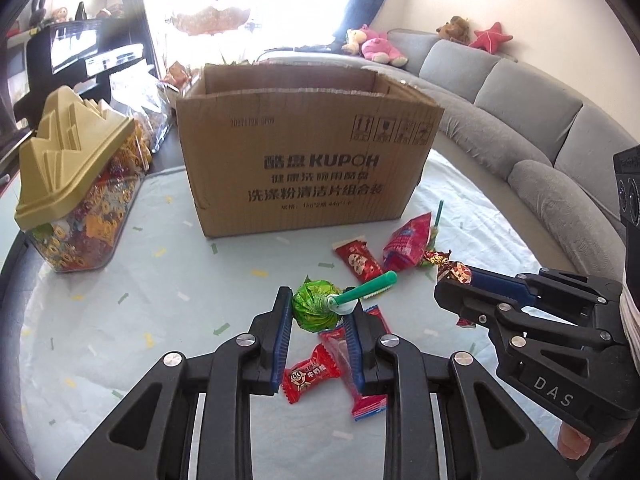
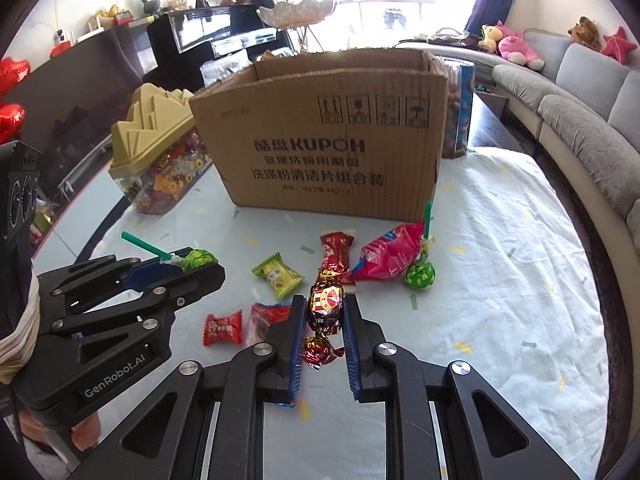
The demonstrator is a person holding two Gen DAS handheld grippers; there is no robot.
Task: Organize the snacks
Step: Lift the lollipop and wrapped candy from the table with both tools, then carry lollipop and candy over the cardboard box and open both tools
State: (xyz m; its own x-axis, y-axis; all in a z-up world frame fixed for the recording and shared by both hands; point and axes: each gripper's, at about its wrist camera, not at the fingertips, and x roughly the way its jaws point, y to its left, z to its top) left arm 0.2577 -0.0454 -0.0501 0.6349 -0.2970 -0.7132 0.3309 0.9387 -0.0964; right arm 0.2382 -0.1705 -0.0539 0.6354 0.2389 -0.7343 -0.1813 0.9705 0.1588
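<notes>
My left gripper (image 1: pixel 318 306) is shut on a green-wrapped lollipop (image 1: pixel 314 307), held above the cloth with its green stick pointing right. It also shows from the side in the right wrist view, left gripper (image 2: pixel 200 266) with the lollipop (image 2: pixel 196 259). My right gripper (image 2: pixel 325 308) is shut on a red-and-gold foil candy (image 2: pixel 325 304), also lifted; the left wrist view shows the right gripper (image 1: pixel 448 284) with that candy (image 1: pixel 456 271) at its tip. An open cardboard box (image 1: pixel 304 152) stands behind the scattered snacks.
Loose on the pale cloth (image 2: pixel 500 280) lie small red candies (image 2: pixel 223 326), a yellow-green packet (image 2: pixel 278 276), a red bar (image 2: pixel 336 252), a red bag (image 2: pixel 390 254) and a second green lollipop (image 2: pixel 420 274). A candy jar with a tan lid (image 1: pixel 76 200) stands left. A grey sofa (image 1: pixel 540 120) curves on the right.
</notes>
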